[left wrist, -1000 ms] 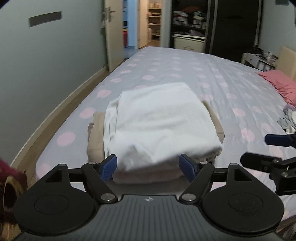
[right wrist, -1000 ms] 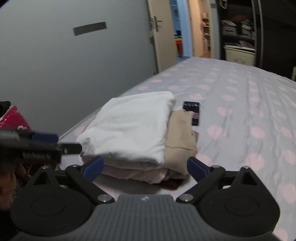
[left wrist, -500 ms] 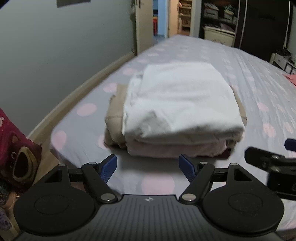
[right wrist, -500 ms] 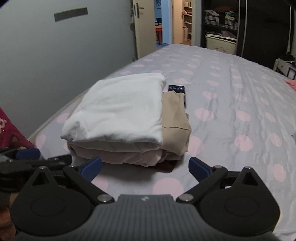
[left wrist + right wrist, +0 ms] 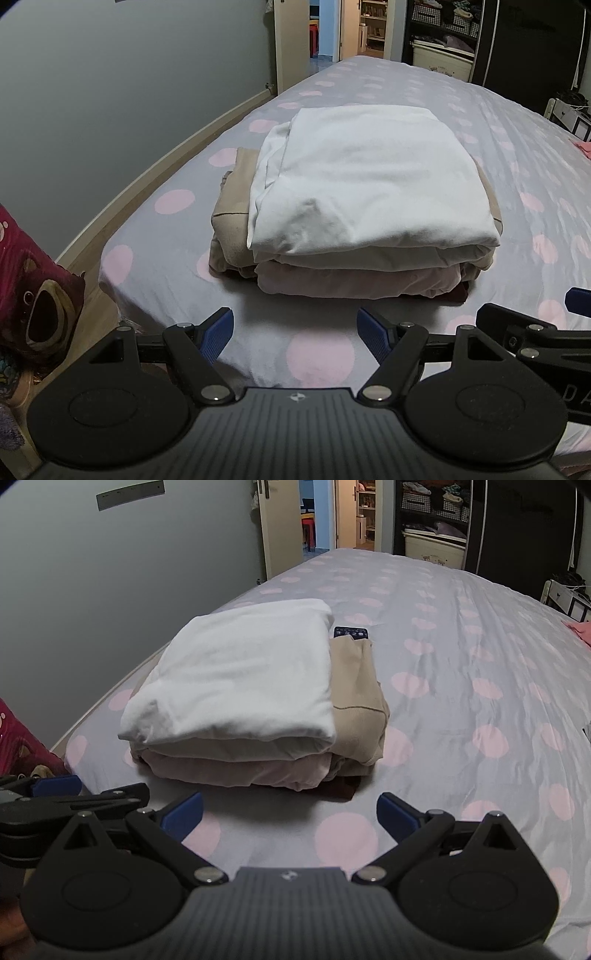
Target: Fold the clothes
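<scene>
Two grippers hang over the near edge of the bed (image 5: 461,110), both with jaws spread wide and nothing between the blue pads: the left gripper (image 5: 295,334) and the right gripper (image 5: 290,814) each point down toward the stack of folded clothes (image 5: 362,206), which sits near the bed's near left corner on the lilac sheet with pink dots, apart from both sets of fingertips. On top of the stack lies a white folded garment (image 5: 240,686); under it a pale pink folded piece (image 5: 240,771) shows along the front edge, a beige garment (image 5: 356,701) sticks out to the sides, and a dark maroon scrap (image 5: 345,788) peeks from the bottom. Just behind the beige garment a dark remote control (image 5: 351,632) rests on the sheet. At the far end of the room stands an open dark wardrobe (image 5: 436,520) whose shelves hold checked baskets (image 5: 415,500) filled with clothes, and below them a cream storage bin (image 5: 434,550) whose contents cannot be made out. A red bag printed with a bear (image 5: 37,291) stands on the floor to the left of the bed.
</scene>
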A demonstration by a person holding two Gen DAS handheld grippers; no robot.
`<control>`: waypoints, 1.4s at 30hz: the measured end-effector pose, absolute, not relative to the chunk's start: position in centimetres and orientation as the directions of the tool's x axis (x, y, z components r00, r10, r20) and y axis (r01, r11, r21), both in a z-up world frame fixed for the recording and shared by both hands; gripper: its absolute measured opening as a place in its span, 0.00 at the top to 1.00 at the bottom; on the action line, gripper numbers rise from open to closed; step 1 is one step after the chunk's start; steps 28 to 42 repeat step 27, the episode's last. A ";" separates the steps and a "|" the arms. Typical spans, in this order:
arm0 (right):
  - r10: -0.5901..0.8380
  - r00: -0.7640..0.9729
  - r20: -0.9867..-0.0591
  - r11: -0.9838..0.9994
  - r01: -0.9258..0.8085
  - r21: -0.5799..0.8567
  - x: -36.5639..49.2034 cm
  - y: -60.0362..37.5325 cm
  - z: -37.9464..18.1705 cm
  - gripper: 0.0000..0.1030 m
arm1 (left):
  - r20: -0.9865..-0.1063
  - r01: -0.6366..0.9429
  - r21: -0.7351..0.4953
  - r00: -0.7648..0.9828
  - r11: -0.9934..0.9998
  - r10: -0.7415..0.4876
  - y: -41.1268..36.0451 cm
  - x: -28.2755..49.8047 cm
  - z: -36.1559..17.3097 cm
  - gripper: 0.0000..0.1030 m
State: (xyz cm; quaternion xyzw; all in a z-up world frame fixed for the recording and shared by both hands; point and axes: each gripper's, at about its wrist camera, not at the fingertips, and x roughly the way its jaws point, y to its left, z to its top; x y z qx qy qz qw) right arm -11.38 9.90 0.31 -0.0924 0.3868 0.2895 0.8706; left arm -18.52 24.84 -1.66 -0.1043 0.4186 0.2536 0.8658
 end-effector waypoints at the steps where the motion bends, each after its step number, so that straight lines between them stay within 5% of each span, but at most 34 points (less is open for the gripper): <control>1: 0.432 0.533 -0.728 0.815 -0.576 0.062 -11.4 9.9 0.3 0.02 | -0.778 -0.527 0.031 0.521 0.849 0.352 24.8 -18.6 -1.7 0.29; 42: 0.426 0.533 -0.731 0.816 -0.575 0.057 -11.6 10.0 0.2 0.02 | -0.779 -0.534 0.035 0.515 0.845 0.358 24.9 -18.8 -1.6 0.29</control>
